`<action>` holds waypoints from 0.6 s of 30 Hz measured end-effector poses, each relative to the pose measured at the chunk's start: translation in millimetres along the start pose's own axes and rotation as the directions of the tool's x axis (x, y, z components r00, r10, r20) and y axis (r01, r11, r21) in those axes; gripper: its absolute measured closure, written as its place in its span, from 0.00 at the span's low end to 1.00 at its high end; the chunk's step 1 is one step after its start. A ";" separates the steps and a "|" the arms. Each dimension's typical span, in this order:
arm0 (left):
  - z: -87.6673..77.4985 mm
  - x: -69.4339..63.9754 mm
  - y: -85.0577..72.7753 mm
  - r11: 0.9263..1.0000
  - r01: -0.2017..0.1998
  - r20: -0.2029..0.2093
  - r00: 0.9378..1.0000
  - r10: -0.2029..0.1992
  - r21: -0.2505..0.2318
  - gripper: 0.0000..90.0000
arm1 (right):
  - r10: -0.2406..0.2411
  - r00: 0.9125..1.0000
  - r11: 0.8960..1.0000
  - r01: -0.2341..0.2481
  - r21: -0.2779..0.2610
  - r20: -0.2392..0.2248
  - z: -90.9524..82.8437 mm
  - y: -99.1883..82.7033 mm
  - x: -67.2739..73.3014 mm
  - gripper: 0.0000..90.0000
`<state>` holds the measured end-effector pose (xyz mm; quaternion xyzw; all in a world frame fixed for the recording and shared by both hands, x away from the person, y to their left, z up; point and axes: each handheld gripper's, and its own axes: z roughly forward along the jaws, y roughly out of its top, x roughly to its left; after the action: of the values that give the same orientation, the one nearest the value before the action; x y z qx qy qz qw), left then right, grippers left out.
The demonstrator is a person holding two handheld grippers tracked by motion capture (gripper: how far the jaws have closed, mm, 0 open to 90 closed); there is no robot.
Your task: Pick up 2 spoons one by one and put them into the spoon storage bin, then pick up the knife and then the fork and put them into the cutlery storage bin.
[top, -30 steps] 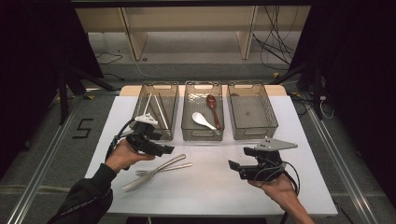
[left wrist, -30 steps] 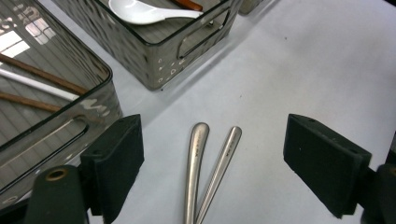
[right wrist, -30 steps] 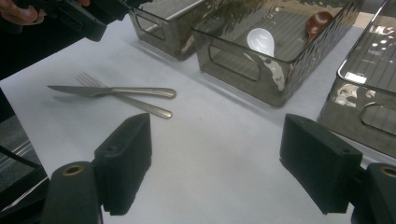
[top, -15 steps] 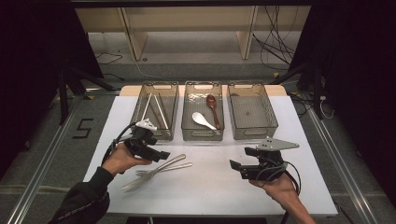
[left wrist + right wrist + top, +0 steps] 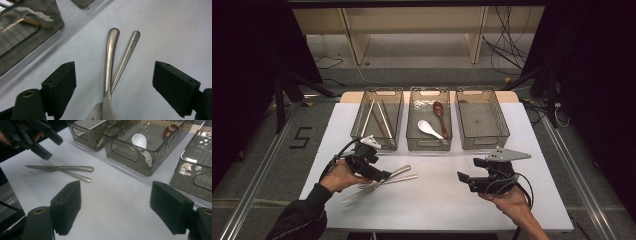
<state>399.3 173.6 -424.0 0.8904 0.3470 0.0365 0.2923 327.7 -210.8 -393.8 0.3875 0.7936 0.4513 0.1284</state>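
Left gripper (image 5: 384,175) lowered over cutlery (image 5: 394,176), spoons (image 5: 434,122) in middle bin (image 5: 428,145)

Three transparent bins are set side by side along the far edge of the white table (image 5: 437,210). The left bin (image 5: 358,131) is seen to contain chopsticks (image 5: 379,117). In the middle bin (image 5: 412,142), a white spoon (image 5: 430,128) and a brown spoon (image 5: 439,111) are noted lying close together. The right bin (image 5: 502,131) holds no visible contents. A numeral 5 (image 5: 301,137) is marked on the floor left of the table.
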 end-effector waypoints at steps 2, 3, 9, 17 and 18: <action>1.8 -0.2 -1.3 1.000 0.000 0.001 1.000 0.000 0.015 0.20 | 0.000 1.000 1.000 0.000 0.000 0.001 0.0 0.0 0.0 0.29; 2.9 -0.3 -2.1 1.000 0.005 0.002 1.000 -0.005 0.023 0.20 | 0.000 1.000 1.000 0.000 0.000 0.000 -0.1 0.0 0.1 0.29; 9.5 1.5 -7.3 0.998 0.008 0.005 1.000 -0.008 0.063 0.20 | 0.000 1.000 1.000 0.000 0.000 -0.001 0.2 0.3 0.4 0.29; 15.1 1.6 -9.3 0.994 -0.009 -0.005 1.000 0.009 0.112 0.21 | -0.001 1.000 1.000 0.001 0.002 -0.001 0.3 0.0 0.0 0.29; 16.0 1.6 -9.7 0.993 -0.010 -0.007 1.000 0.011 0.116 0.22 | -0.002 1.000 1.000 0.002 0.002 0.000 0.3 -0.1 -0.1 0.29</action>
<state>399.0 172.4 -442.8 0.9075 0.3450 0.0211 0.2387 327.9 -210.7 -394.1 0.3867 0.7946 0.4502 0.1283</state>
